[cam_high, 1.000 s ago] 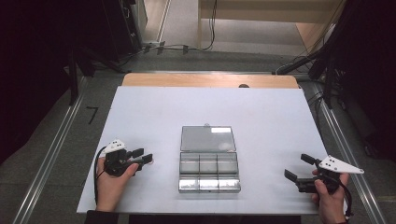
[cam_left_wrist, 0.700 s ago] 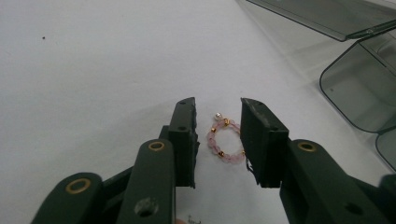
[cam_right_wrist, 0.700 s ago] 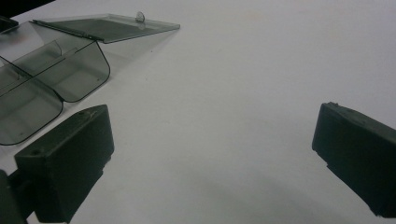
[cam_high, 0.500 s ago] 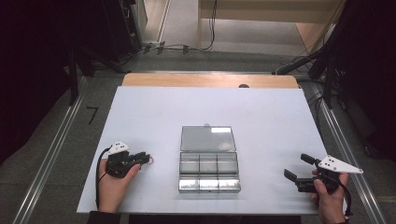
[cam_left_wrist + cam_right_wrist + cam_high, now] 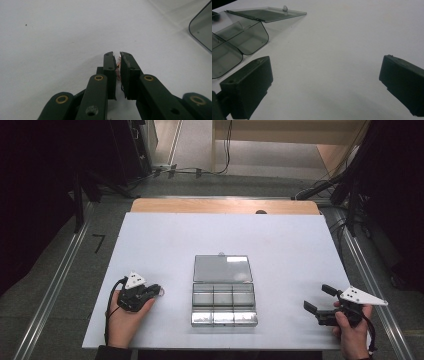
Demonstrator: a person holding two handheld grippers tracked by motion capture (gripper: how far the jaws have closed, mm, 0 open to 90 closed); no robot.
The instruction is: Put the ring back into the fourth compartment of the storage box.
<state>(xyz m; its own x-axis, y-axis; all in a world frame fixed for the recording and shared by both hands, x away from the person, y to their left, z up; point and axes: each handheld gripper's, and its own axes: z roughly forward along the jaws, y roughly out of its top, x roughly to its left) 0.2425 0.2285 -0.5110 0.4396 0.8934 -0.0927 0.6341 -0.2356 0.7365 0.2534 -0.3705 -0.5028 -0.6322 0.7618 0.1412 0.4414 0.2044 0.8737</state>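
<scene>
A: Biggest first. White tabletop [image 5: 150, 245], and mid-board a smoky clear compartment box [image 5: 223, 303] with its lid [image 5: 222, 268] folded flat behind it. The cells look empty from the high view.

B: Left gripper [image 5: 152, 290]?

A: It sits near the box's left side, not touching it, low on the tabletop. Its jaws have just been closing and now stand nearly together, pinching a small pinkish item [image 5: 118, 68]. It's too tiny and hidden to name; the high view shows a thin ring-like bit at the tips.

B: Right gripper [image 5: 317, 301]?

A: Well apart from the box on its right, jaws wide, nothing between them, only bare tabletop.

B: Risks?

A: My guess is the pinch is shallow, since the item sits right at the jaw tips, so a fast lift or a tilt could let it slip out. It's small, so it could roll away and be hard to find. The cells are narrow too, and a sloppy release may land it on a divider or in the wrong cell. A bump from the left hand could slide the light box.
</scene>
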